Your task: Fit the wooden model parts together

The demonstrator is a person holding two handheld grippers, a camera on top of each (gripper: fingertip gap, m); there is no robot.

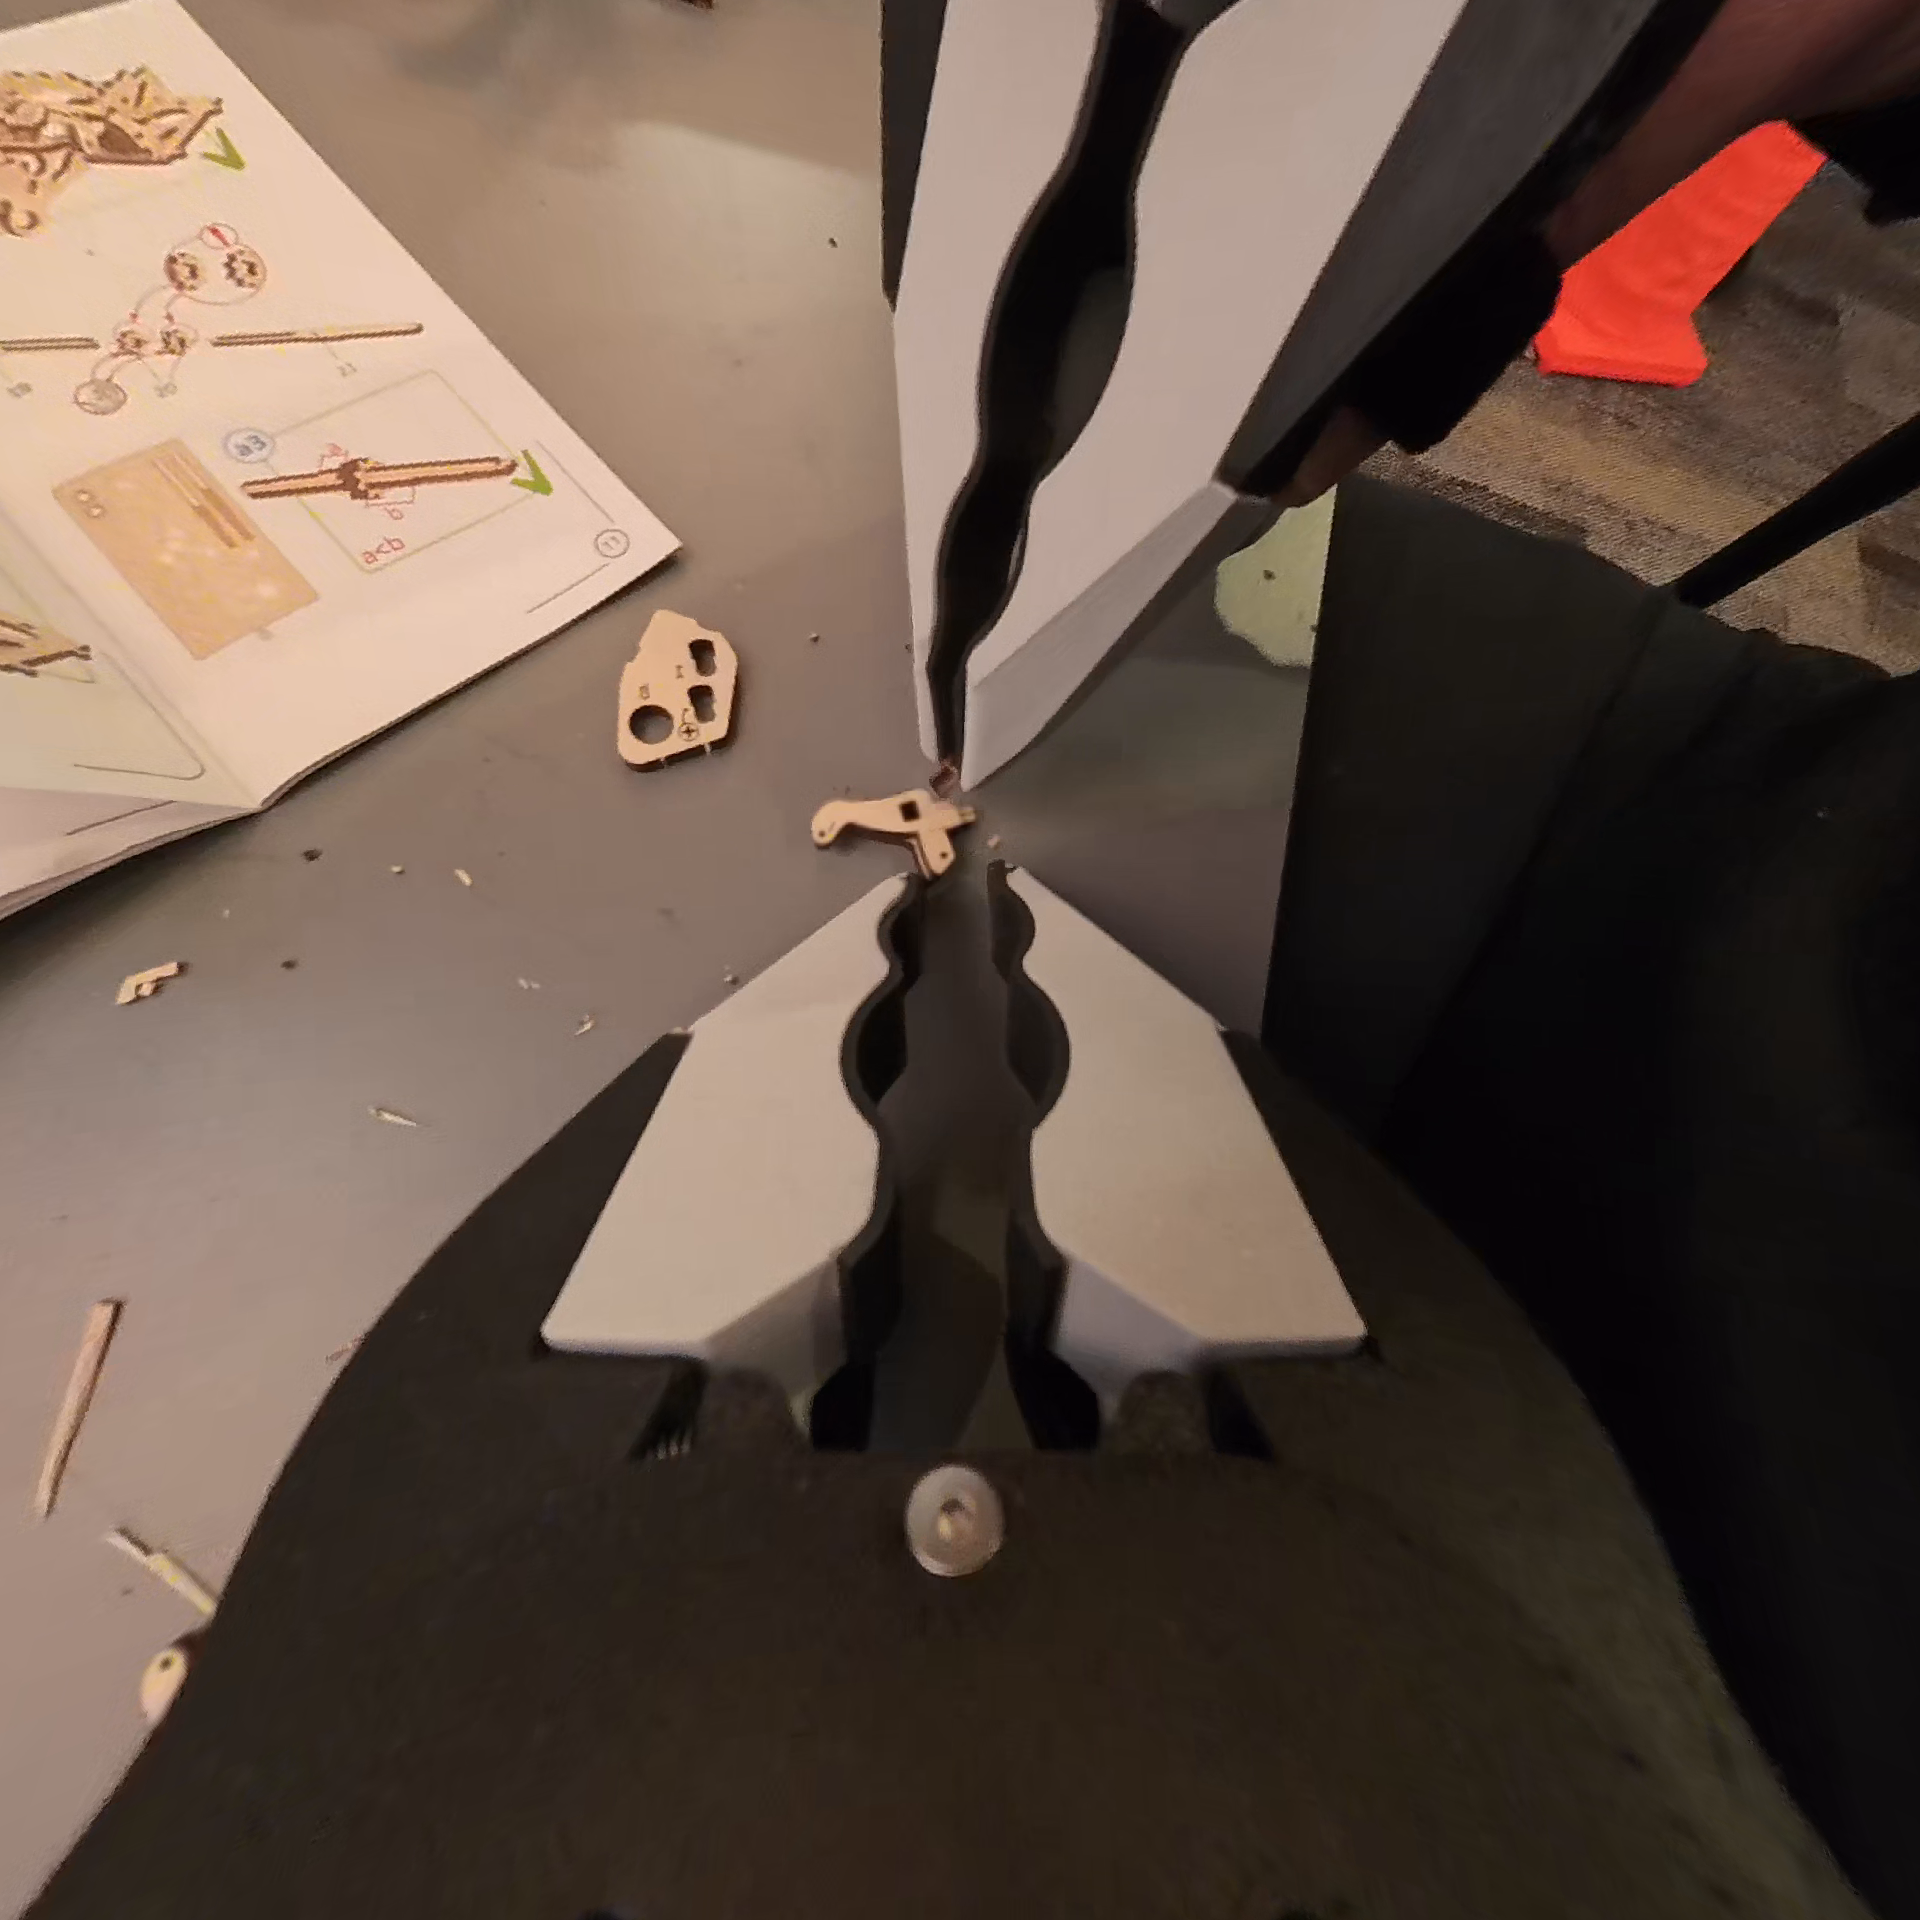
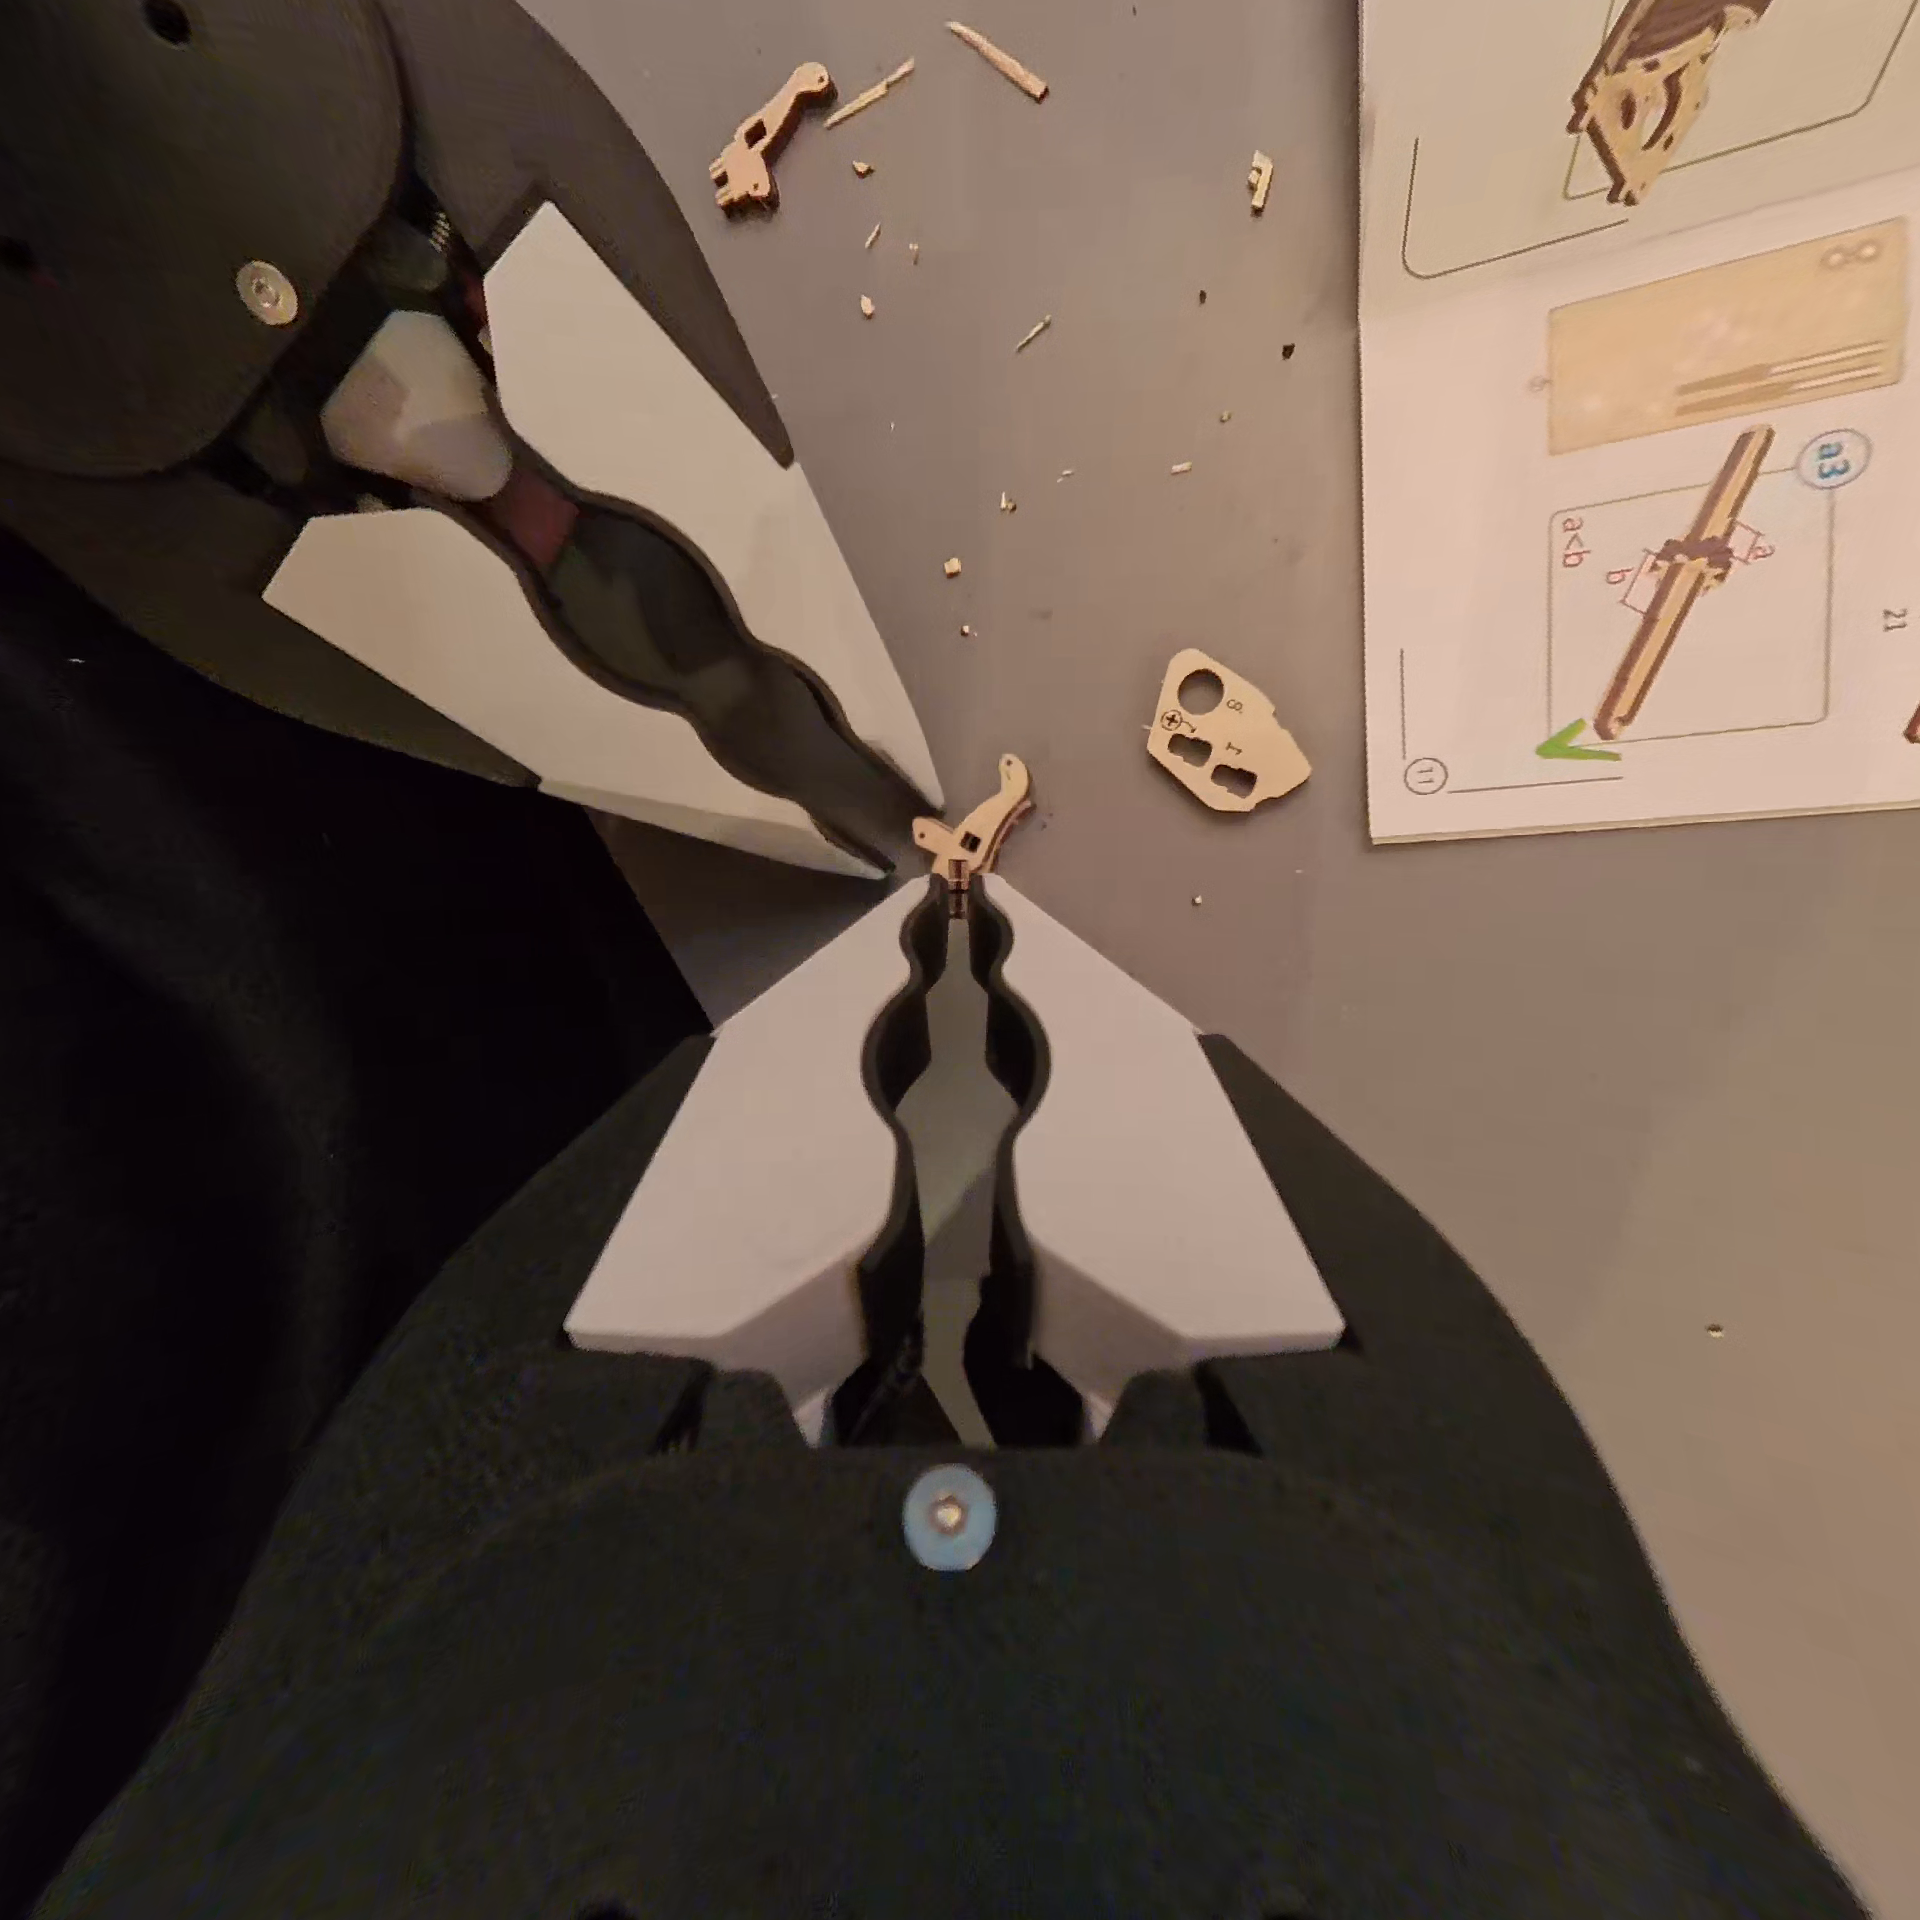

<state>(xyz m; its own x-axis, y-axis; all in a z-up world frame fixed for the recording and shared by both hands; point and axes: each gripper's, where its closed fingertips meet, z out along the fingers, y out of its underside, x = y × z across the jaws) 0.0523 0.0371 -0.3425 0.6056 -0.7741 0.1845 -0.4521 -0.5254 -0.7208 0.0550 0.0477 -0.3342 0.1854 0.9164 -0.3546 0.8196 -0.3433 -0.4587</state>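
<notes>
A small hooked wooden part (image 1: 894, 826) with a square hole is held just above the grey table between the two grippers. My right gripper (image 2: 956, 891) is shut on its short tab; in the left wrist view it comes down from the top (image 1: 948, 771). My left gripper (image 1: 956, 878) is narrowly open, and its left fingertip (image 1: 914, 888) is beside the part's lower tab. In the right wrist view the left gripper (image 2: 914, 836) comes in from the upper left, with the end of the part (image 2: 977, 826) between its tips.
A flat wooden plate with cut-outs (image 1: 681, 691) (image 2: 1226, 748) lies nearby. An open instruction booklet (image 1: 260, 416) (image 2: 1662, 520) lies beyond it. Another small lever part (image 2: 769, 140) and wood slivers (image 2: 997, 62) are scattered around. A black chair (image 1: 1558, 987) and an orange object (image 1: 1662, 270) are off the table edge. Only a small space, under 4 cm, lies between the two pairs of fingers.
</notes>
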